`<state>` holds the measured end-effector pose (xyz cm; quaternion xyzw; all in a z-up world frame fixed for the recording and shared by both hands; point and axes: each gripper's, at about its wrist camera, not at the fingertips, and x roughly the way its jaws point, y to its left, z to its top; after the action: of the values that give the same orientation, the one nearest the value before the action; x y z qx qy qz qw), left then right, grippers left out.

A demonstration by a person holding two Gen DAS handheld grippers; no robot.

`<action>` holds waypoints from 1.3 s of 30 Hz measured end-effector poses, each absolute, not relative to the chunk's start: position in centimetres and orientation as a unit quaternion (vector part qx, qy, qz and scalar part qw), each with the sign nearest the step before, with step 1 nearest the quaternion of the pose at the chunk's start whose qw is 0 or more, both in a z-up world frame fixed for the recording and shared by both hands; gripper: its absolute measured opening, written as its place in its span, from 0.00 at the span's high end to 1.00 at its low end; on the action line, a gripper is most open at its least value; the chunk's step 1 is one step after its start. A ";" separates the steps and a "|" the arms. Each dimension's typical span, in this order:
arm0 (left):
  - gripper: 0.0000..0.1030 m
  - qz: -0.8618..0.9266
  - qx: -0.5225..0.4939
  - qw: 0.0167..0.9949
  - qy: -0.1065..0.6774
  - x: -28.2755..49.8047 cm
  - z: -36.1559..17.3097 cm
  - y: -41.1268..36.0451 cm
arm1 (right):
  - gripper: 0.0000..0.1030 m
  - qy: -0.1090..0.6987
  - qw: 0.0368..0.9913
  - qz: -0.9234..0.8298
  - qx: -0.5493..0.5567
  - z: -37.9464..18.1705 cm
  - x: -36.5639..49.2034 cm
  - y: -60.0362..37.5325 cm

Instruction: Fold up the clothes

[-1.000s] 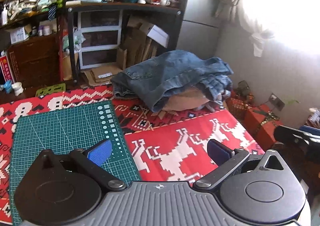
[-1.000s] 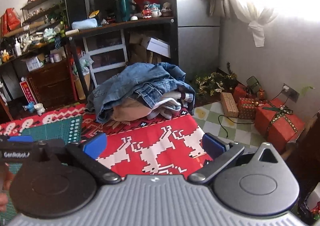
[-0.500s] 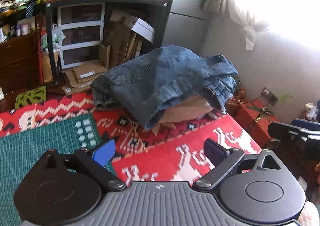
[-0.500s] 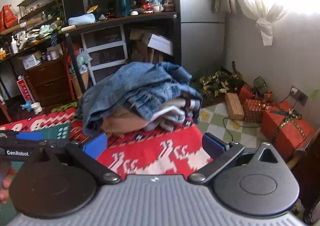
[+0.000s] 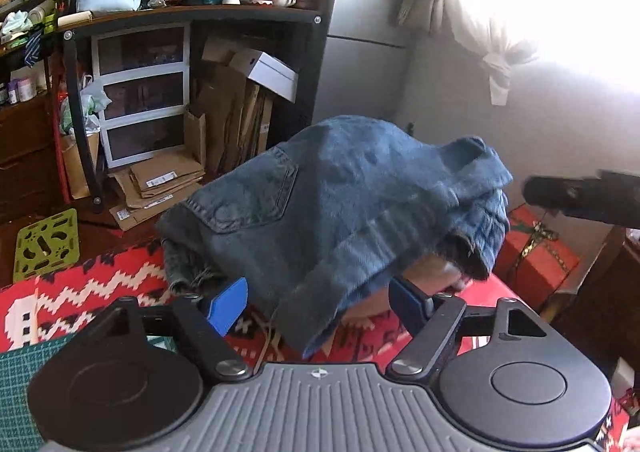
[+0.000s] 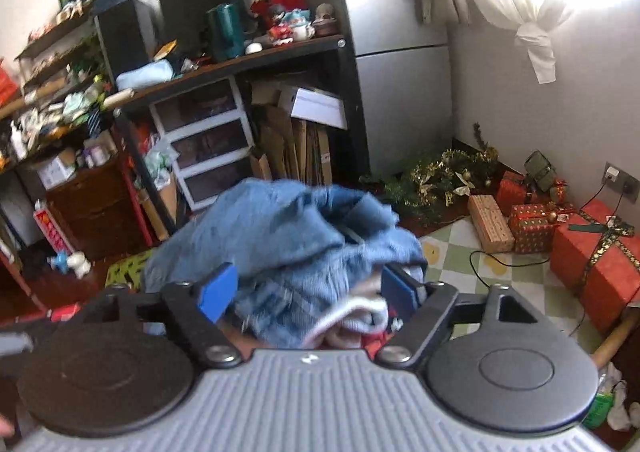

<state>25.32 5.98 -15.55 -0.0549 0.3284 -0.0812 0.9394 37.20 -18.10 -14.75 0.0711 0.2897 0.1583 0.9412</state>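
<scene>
Left gripper (image 5: 318, 302), right gripper (image 6: 310, 292): ribbed grey housing, black linkages, 2 blue pads, silver screws

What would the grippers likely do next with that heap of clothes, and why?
Probably close the left gripper on the hanging edge of the denim garment: its jaws are open around that edge, the garment tops the pile, and the right gripper is open too.

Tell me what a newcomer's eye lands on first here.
The heap of blue jeans fills the middle of both views, piled on a red patterned cloth. The left gripper and right gripper both stand open right in front of it. Red wrapped gifts sit on the floor to the right.
</scene>
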 end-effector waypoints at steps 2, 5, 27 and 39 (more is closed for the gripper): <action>0.26 -0.084 -0.055 0.940 0.327 25.7 -15.4 5.9 | 0.28 0.291 0.940 0.157 0.082 -15.2 39.1 -17.6; 0.26 -0.090 -0.059 0.939 0.326 25.6 -15.0 5.9 | 0.36 0.296 0.938 0.154 0.091 -15.8 41.9 -17.0; 0.24 -0.083 -0.098 0.944 0.304 18.0 -10.4 9.5 | 0.88 0.256 0.927 0.269 0.044 -11.5 33.0 -10.0; 0.24 -0.067 -0.110 0.950 0.284 8.2 -8.1 12.1 | 0.89 0.255 0.888 0.381 0.033 -7.8 14.6 -7.3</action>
<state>8.16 12.07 -8.14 -0.1095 0.2844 -0.0667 0.9501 14.58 -7.32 -7.79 0.0329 0.2547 0.3814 0.8880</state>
